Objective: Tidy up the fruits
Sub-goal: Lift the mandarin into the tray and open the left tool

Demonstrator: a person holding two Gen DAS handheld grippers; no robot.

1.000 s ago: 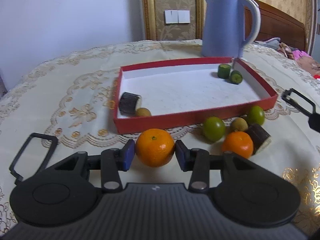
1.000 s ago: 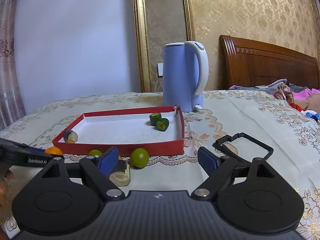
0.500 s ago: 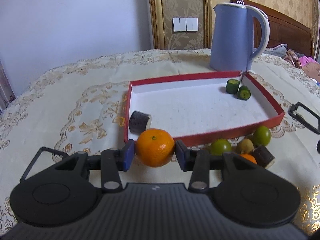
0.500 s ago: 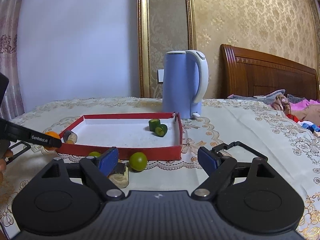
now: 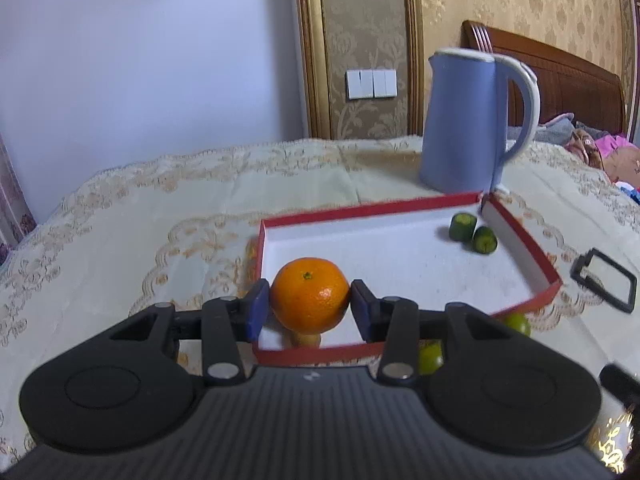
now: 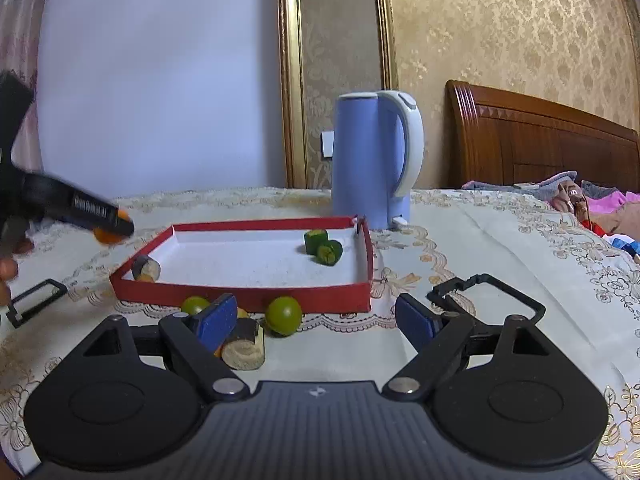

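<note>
My left gripper [image 5: 310, 306] is shut on an orange [image 5: 310, 295], held in the air over the near left corner of the red tray [image 5: 520, 240]. From the right wrist view the same orange [image 6: 105, 236] hangs left of the red tray [image 6: 248, 294]. Two green cut pieces [image 5: 472, 234] lie in the tray's far right corner, and a dark-skinned cut piece [image 6: 146, 268] lies in its near left corner. My right gripper [image 6: 316, 322] stands open and holds nothing. Green round fruits [image 6: 284, 314] and a cut piece [image 6: 244, 346] lie on the cloth before the tray.
A blue kettle [image 6: 374, 160] stands just behind the tray's far right corner. The table wears a cream embroidered cloth [image 5: 120, 220]. A wooden headboard [image 6: 540, 144] and bedding [image 6: 592, 204] lie to the right. A person's hand shows at the left edge of the right wrist view.
My left gripper rose with the orange and moved from in front of the tray to above its near left corner. The right gripper stayed put.
</note>
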